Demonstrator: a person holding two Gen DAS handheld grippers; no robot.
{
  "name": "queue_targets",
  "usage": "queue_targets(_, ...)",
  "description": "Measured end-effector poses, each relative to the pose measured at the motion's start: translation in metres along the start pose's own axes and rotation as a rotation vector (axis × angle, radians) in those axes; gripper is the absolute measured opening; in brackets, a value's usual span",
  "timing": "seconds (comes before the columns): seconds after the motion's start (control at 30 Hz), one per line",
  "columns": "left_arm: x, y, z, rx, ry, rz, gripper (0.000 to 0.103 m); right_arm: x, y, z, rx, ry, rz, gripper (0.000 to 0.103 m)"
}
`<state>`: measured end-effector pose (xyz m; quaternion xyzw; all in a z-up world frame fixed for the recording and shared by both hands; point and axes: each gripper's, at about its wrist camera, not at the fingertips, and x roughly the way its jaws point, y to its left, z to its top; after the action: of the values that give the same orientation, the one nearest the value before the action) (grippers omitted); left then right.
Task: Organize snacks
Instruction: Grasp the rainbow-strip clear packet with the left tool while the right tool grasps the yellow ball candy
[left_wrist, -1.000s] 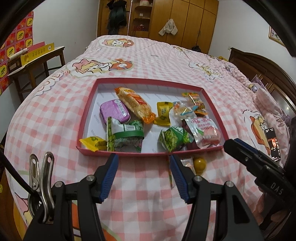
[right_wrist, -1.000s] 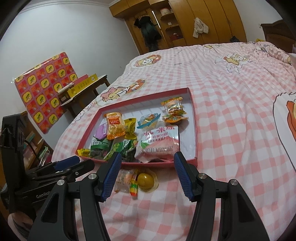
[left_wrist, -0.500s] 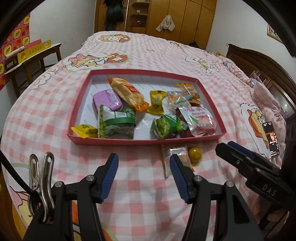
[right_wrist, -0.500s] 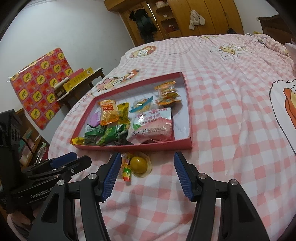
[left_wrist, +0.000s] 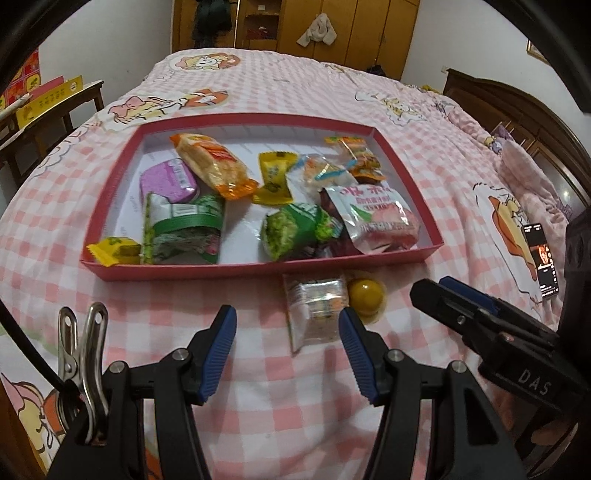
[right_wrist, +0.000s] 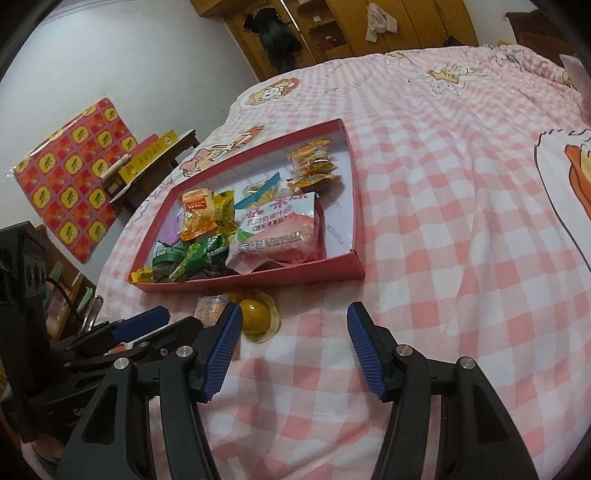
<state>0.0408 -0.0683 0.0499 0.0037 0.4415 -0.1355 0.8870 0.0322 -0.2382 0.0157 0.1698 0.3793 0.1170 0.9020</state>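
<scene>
A red-rimmed tray on the pink checked bed holds several snack packs, among them a pink-white pouch. Just in front of the tray lie a clear wrapped snack and a yellow jelly cup. My left gripper is open and empty, with the clear snack near its right finger. My right gripper is open and empty; the jelly cup lies by its left finger. The right gripper also shows in the left wrist view.
A phone lies on the bed at the right. A wooden table with yellow boxes stands left of the bed. Wardrobes line the far wall. A dark headboard is at the right.
Both grippers have moved back and lower, toward the near side. The clear snack and the jelly cup now lie closer to the fingertips. Both stay open.
</scene>
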Motion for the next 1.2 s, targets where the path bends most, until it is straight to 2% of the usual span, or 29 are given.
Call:
queue_targets(0.67, 0.023, -0.023, 0.000, 0.041, 0.018, -0.003, 0.063, 0.004, -0.020, -0.004, 0.092, 0.010, 0.055, 0.060)
queue_targets(0.7, 0.023, -0.024, -0.001, 0.045, 0.014, -0.002, 0.062, 0.004, -0.020, -0.004, 0.093, 0.010, 0.056, 0.060)
queue_targets(0.8, 0.021, -0.024, -0.002, 0.049, 0.007, -0.021, 0.047, 0.003, -0.023, -0.005, 0.097, 0.009, 0.059, 0.060)
queue_targets(1.03, 0.013, -0.019, -0.003, 0.046, -0.007, -0.021, 0.039, 0.002, -0.024, -0.005, 0.092, 0.009, 0.051, 0.060)
queue_targets(1.2, 0.004, -0.010, -0.004, 0.045, -0.035, 0.026, 0.038, 0.002, -0.018, -0.004, 0.074, 0.008, 0.037, 0.060)
